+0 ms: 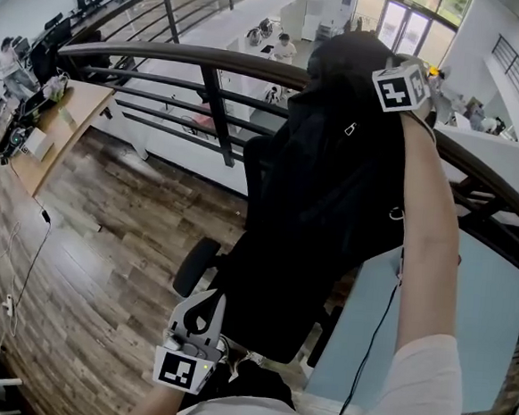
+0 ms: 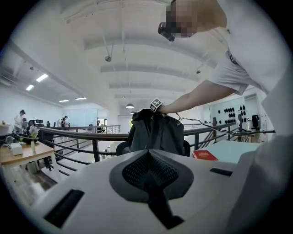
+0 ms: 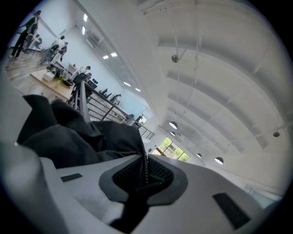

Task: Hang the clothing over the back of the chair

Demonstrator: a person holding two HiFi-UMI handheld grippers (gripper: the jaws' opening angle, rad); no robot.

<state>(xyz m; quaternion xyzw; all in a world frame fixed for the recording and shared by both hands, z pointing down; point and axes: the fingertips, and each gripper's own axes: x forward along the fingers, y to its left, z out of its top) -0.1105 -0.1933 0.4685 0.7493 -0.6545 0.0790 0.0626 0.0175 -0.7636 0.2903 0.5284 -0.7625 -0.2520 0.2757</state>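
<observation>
A black jacket (image 1: 333, 181) hangs over the back of a black office chair (image 1: 197, 264), covering most of the backrest. At the top of the chair back, my right gripper (image 1: 388, 78) is shut on the jacket's zipper edge (image 3: 143, 157), and dark cloth (image 3: 82, 137) bunches to its left. My left gripper (image 1: 203, 307) is low, on the near side of the chair and apart from the cloth. Its jaws (image 2: 149, 160) are shut with nothing between them. In the left gripper view the jacket (image 2: 155, 132) drapes down from the right gripper's marker cube (image 2: 157, 105).
A curved dark railing (image 1: 208, 64) runs behind the chair. A pale blue table (image 1: 494, 301) stands at the right with a red booklet (image 2: 204, 155) on it. A wooden desk (image 1: 64, 133) is at the far left, and a cable (image 1: 31, 265) trails on the wood floor.
</observation>
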